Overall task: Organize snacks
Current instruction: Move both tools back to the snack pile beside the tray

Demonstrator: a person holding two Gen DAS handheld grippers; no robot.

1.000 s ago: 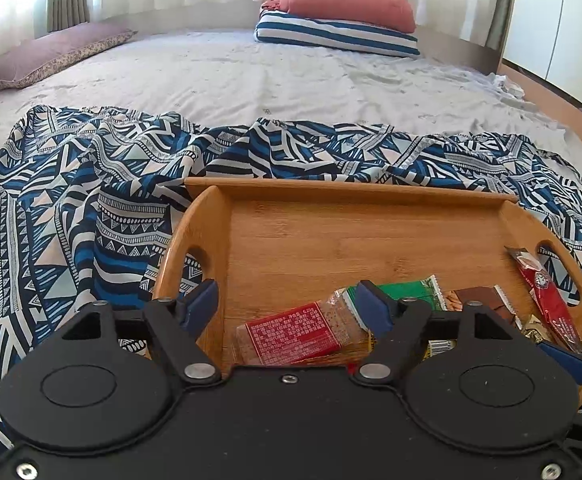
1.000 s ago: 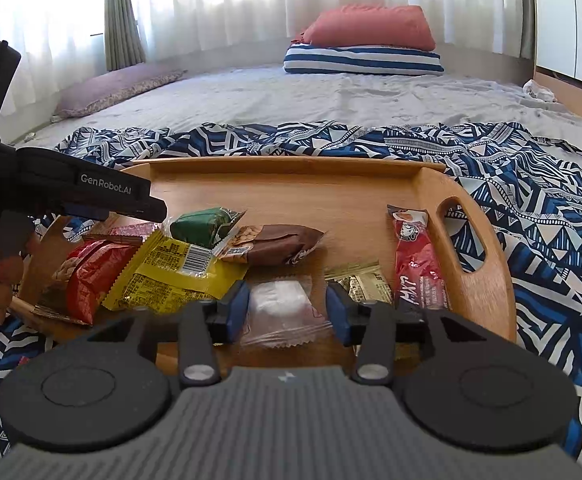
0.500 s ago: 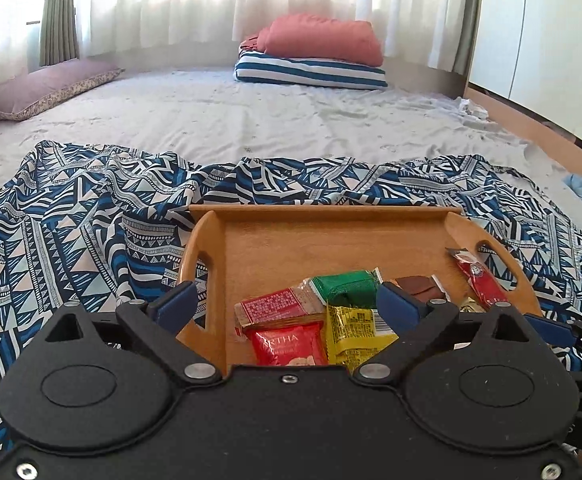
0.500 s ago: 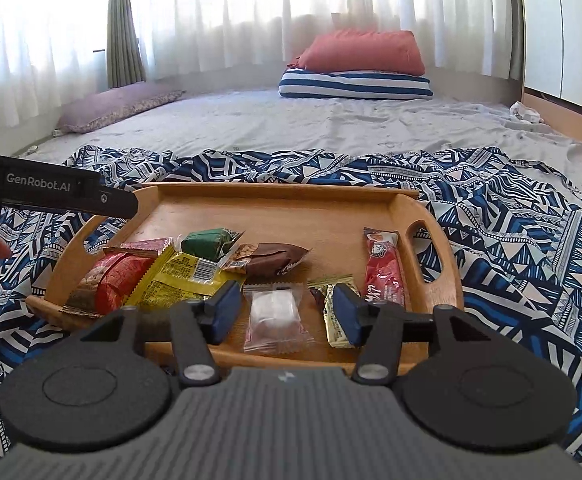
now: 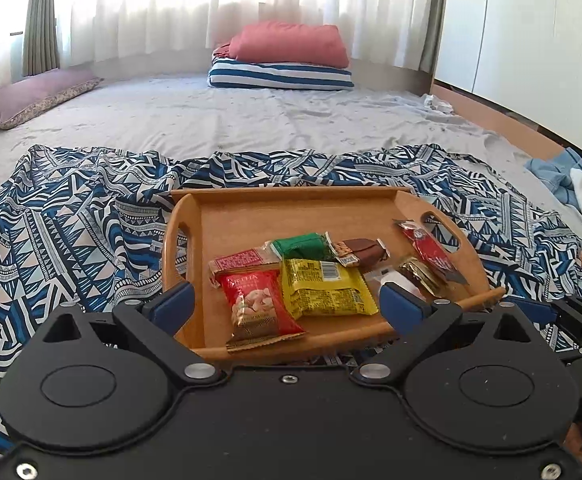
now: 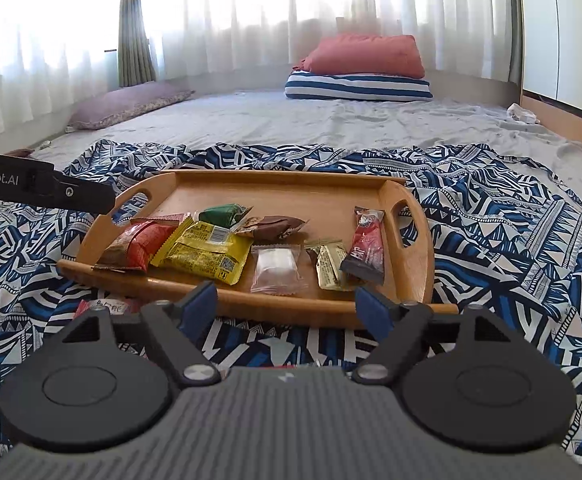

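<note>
A wooden tray [image 5: 251, 216] [image 6: 291, 192] lies on a blue patterned cloth and holds several snack packets: a red nut packet [image 5: 257, 308] [image 6: 139, 246], a yellow packet [image 5: 323, 288] [image 6: 205, 250], a green one [image 5: 301, 246] [image 6: 223, 214], a brown bar [image 5: 365, 250] [image 6: 277, 227], a clear packet [image 6: 277, 268], a gold packet [image 6: 329, 266] and a red stick [image 5: 429, 248] [image 6: 367, 244]. My left gripper [image 5: 285, 306] is open and empty in front of the tray. My right gripper [image 6: 287, 306] is open and empty, just before the tray's near rim.
The patterned cloth [image 5: 71, 224] [image 6: 511, 220] covers the near part of a grey bed. A pink-labelled packet [image 6: 105, 306] lies on the cloth left of my right gripper. Stacked red and striped pillows [image 5: 283, 60] are at the far end, a purple pillow [image 5: 31, 96] at the far left.
Both grippers have pulled back from the tray and opened wider. More of the tray and its packets shows in both views.
</note>
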